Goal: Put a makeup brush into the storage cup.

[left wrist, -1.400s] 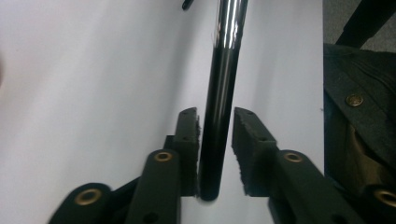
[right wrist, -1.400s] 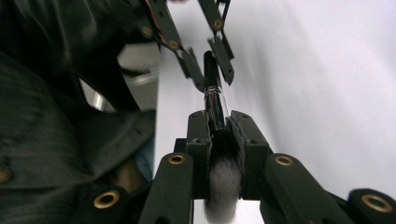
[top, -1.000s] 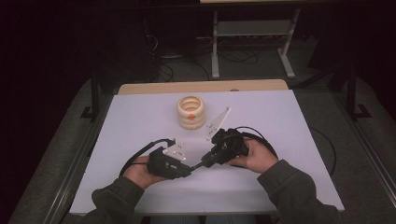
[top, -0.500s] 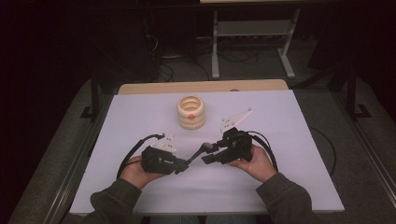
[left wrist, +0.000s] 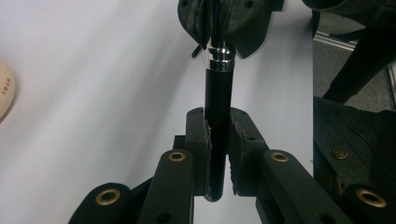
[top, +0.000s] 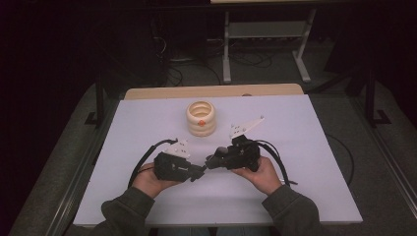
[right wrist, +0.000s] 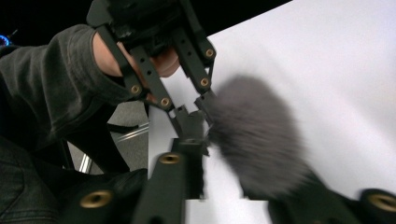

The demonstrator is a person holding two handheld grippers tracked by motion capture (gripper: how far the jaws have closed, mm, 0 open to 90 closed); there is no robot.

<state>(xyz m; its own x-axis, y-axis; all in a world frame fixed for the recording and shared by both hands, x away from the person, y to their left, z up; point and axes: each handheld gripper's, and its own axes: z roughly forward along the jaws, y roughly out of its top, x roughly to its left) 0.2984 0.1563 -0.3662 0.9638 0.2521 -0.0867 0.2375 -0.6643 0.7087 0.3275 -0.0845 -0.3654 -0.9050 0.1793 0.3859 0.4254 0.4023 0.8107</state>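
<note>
A brush with a black handle (left wrist: 218,102) and a silver ferrule (left wrist: 219,58) spans the two grippers above the white table (top: 305,147). My left gripper (left wrist: 218,140) is shut on the handle's lower end. My right gripper (left wrist: 219,28) faces it and closes around the brush's head just past the ferrule. In the right gripper view the grey bristles (right wrist: 261,140) are blurred and lie between the jaws of my right gripper (right wrist: 252,186). The left gripper (right wrist: 189,119) stands just beyond. In the high view the left gripper (top: 199,172) and right gripper (top: 210,162) meet tip to tip.
A cream stack of rings (top: 201,118) with an orange spot stands behind the grippers at mid-table; its edge (left wrist: 4,93) shows in the left gripper view. A dark sleeve (right wrist: 56,93) is close to the left gripper. Metal frames and cables lie beyond the table's far edge.
The right hand has shifted slightly right and back, and its grey plate now tilts to the right. The left hand moved a little right. Both grippers stay tip to tip.
</note>
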